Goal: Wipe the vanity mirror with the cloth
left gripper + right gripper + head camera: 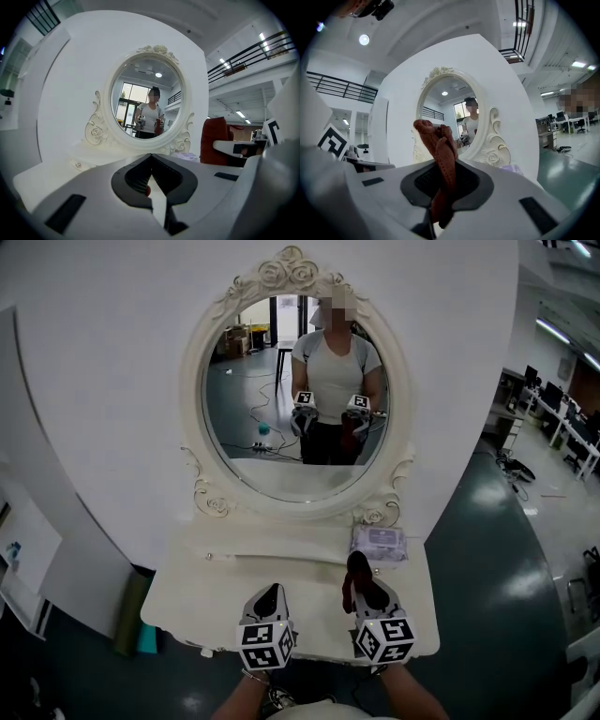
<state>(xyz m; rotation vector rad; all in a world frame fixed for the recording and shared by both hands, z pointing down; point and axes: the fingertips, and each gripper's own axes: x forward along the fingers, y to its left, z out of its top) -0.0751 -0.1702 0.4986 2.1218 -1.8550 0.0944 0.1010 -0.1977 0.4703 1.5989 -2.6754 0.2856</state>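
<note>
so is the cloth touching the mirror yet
Apart. Head view shows the cloth, held in the right gripper, over the tabletop, well short of the mirror.

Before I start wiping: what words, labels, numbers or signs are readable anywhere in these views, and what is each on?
No words or numbers can be read in any view.
Purple packet on the vanity top: any print is too small and blurred to read.
Marker cubes on the left hand-held gripper and right hand-held gripper: black-and-white square patterns only, no letters.
</note>
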